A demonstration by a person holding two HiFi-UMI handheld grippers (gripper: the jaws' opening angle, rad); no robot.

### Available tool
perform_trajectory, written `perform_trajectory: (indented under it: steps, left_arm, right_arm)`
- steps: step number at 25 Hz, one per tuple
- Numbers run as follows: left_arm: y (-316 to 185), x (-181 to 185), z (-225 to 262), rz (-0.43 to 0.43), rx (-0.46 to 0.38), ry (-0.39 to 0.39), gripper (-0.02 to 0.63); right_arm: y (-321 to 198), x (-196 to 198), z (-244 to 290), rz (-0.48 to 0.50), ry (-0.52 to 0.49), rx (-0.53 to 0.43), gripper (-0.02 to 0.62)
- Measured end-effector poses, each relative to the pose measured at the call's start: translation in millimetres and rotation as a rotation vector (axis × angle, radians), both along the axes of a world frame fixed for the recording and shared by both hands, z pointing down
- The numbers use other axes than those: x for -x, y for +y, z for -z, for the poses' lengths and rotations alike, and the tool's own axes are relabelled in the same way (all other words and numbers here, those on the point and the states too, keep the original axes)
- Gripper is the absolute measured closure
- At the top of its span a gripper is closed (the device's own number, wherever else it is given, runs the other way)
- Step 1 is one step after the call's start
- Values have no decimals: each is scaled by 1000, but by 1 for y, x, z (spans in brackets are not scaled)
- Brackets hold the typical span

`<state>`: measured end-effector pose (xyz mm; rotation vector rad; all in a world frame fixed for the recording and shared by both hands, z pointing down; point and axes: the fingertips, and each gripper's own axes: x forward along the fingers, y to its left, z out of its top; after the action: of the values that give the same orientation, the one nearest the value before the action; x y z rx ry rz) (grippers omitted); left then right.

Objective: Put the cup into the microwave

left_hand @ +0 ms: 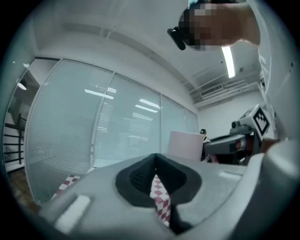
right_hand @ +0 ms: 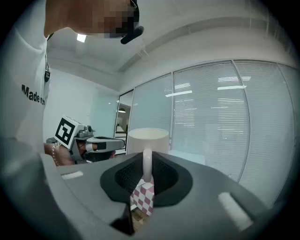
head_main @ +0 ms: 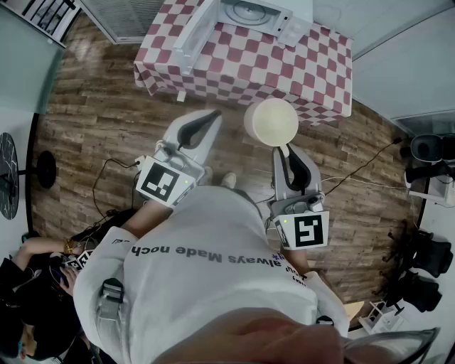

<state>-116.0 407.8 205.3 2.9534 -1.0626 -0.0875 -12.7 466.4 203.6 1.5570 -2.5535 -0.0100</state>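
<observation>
Right gripper (head_main: 284, 151): jaws clamped on the handle of the cup (head_main: 271, 122), as the right gripper view shows, the handle upright between the dark pads (right_hand: 161, 176).
Cup: cream, upright, carried in the air at about 12 o'clock in the head view, near the front edge of the table (head_main: 321, 67) and outside the microwave (head_main: 264, 15).
Left gripper (head_main: 207, 119): jaws brought together at the tips, nothing between them; only a sliver of checked cloth shows through the gap behind. It lies at 9 o'clock of the cup, apart from it.
Microwave: white, at 12 o'clock on the table, door (head_main: 193, 37) swung open toward 11 o'clock.
Table: draped in a red-and-white checked cloth.
Floor (head_main: 92, 121): wood planks, with cables trailing at 9 o'clock.
Person: white shirt (head_main: 213, 263) with dark lettering fills the 6 o'clock area.
Second person (head_main: 32, 298): partly visible at 8 o'clock.
</observation>
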Motion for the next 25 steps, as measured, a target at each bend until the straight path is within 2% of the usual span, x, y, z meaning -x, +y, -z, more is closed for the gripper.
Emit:
perform_trajectory:
  steps: [4, 11, 20, 25]
  left_arm:
    - [1, -10, -4, -9, 4, -4, 601]
    - [1, -31, -3, -1, 4, 1, 601]
    - [3, -74, -13, -4, 7, -7, 601]
    - [-2, -80, -13, 21, 14, 0, 601]
  right_arm:
    - [0, -5, 2, -3, 16, -18, 552]
    - [1, -27, 3, 6, -22, -21, 552]
    - [0, -59, -6, 39, -7, -20, 552]
    - [-5, -68, -6, 57, -9, -13, 552]
